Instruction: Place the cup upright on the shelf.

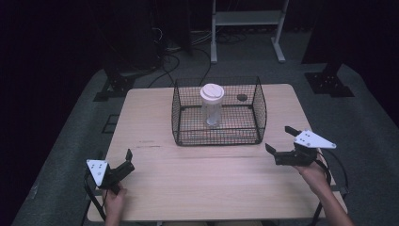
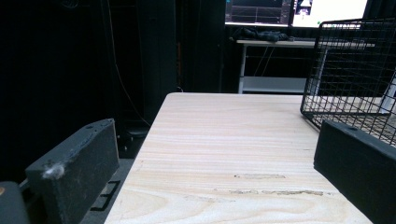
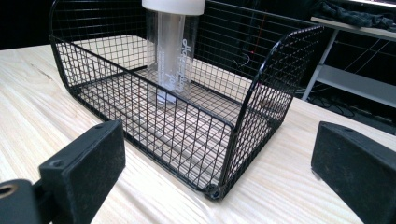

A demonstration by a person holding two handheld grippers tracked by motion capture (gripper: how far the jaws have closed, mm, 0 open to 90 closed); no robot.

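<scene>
The room beyond the surface (image 1: 202,183) is dark, so the shelf frame (image 1: 247,21) and cables on the floor behind it are only dimly made out, and in the left gripper view the basket is cut off at the right edge while lit monitor screens (image 2: 299,10) show partly at the top. In the right gripper view the top of the bottle's lid runs out of frame, and the pale lettering on its side is too blurred to read. The bottle (image 1: 212,104) is a tall clear plastic tumbler with a broad white lid, standing upright. It stands inside a black wire basket (image 1: 258,113) with a low front wall and higher curved sides, set on the far middle of the light wooden surface; the bottle is near the basket's middle, toward the back. A small dark round spot (image 1: 242,97) shows behind the basket's right rear part; what it is cannot be told. The left tongs (image 1: 126,162) sit near the surface's near left corner, jaws spread and empty. The right tongs (image 1: 278,140) hover near the right edge, just beside the basket's front right corner, jaws also wide apart with nothing between them.
</scene>
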